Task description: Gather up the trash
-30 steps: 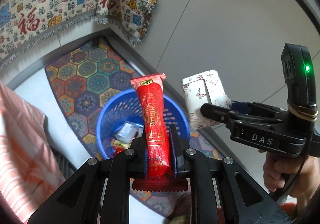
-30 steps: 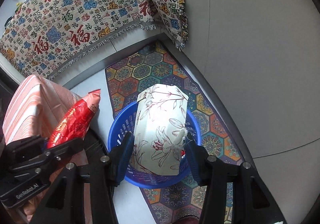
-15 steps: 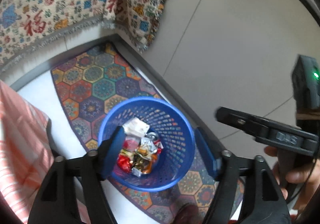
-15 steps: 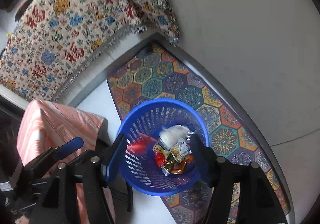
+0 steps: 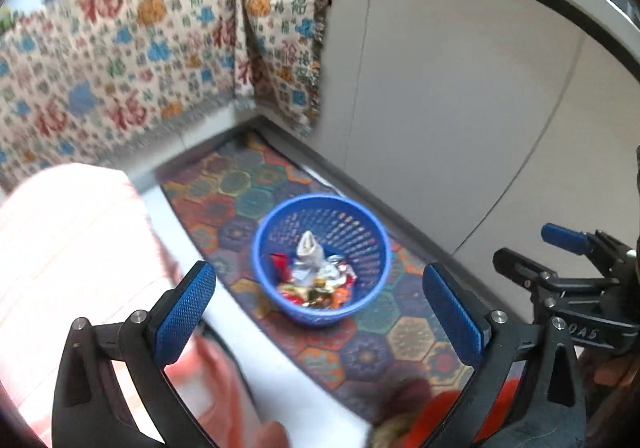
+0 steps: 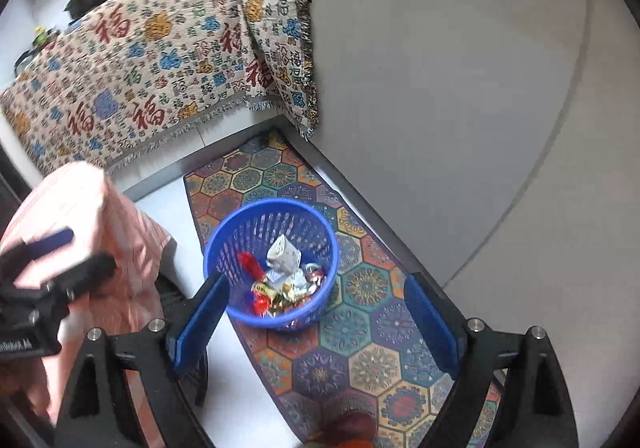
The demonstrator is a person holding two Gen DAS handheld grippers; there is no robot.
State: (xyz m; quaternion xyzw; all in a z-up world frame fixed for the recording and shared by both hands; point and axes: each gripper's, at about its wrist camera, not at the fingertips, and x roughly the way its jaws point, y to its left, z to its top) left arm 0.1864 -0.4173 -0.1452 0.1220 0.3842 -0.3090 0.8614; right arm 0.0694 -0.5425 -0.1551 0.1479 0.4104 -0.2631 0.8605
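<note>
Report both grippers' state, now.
Left gripper: open, jaws just opened, nothing between them.
Right gripper: open, jaws just opened, nothing held.

Blue basket (image 6: 272, 264) upright on patterned rug (image 6: 372, 352), near the rug's middle. Trash (image 6: 282, 280) piled inside: foil wrappers, red packet, white carton tilted.

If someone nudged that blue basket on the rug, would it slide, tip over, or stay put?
The blue basket is thin, perforated plastic, so it is probably light and would shift easily. It narrows toward its base, so a push near the rim might tip it. Its load looks like only crumpled wrappers, adding little weight. The patterned rug under it may grip somewhat, making tipping likelier than sliding.
</note>
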